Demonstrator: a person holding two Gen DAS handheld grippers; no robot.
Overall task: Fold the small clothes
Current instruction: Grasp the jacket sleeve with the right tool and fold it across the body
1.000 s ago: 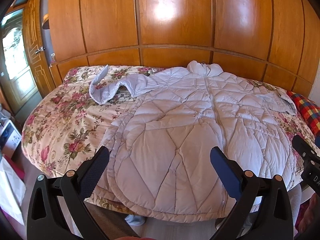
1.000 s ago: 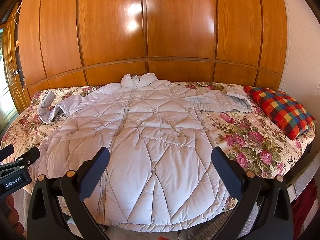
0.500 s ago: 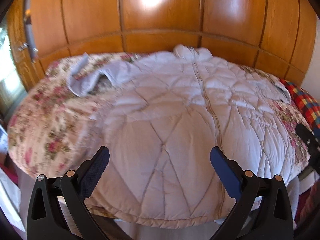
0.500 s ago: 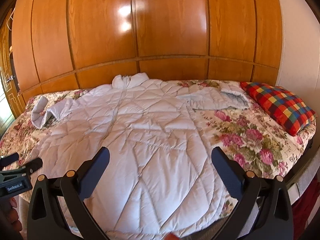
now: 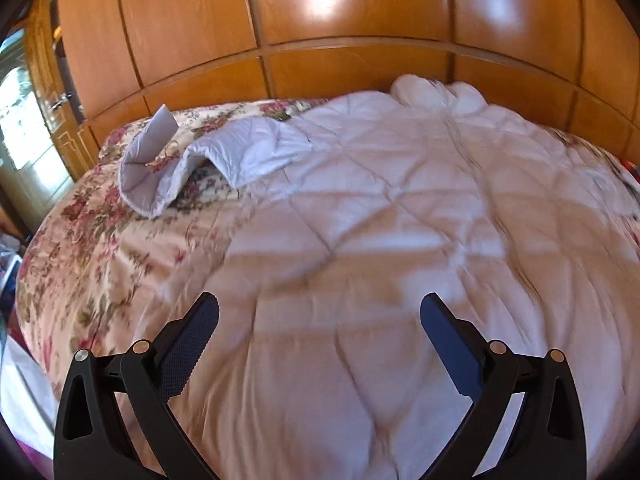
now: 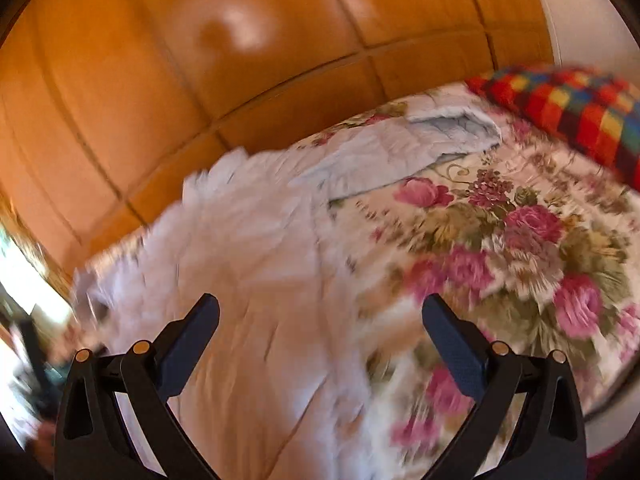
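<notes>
Pale quilted jacket (image 5: 400, 208) spread flat, front up, across a floral bedspread (image 5: 92, 248), collar at 12 o'clock against the wood-panelled wall (image 5: 320, 12). From the left wrist: left gripper (image 5: 319, 312) low over the jacket's lower half, fingers spread wide, nothing between them; one sleeve (image 5: 208, 156) lying out at 10 o'clock, cuff curled up off the bedspread; a glazed door (image 5: 24, 132) at 9 o'clock. Not seen from the right wrist: that curled cuff in any detail, only a blurred pale edge at 9 o'clock. From the right wrist, tilted and heavily blurred: right gripper (image 6: 320, 312) likewise spread wide and empty, left finger over the jacket (image 6: 248, 280), right finger over bare floral bedspread (image 6: 520, 248); the other sleeve (image 6: 420, 136) stretched toward 1 o'clock; a checked red, blue and yellow pillow (image 6: 568, 104) at 2 o'clock, barely a sliver in the left view. Against half a second ago: both cameras closer to the bed, jacket filling more of each view; right view rolled, the panel seams now slanting instead of level, and swung toward the pillow side; the other gripper no longer sharp at 8 o'clock, only a dark smear; finger spread unchanged on both.
</notes>
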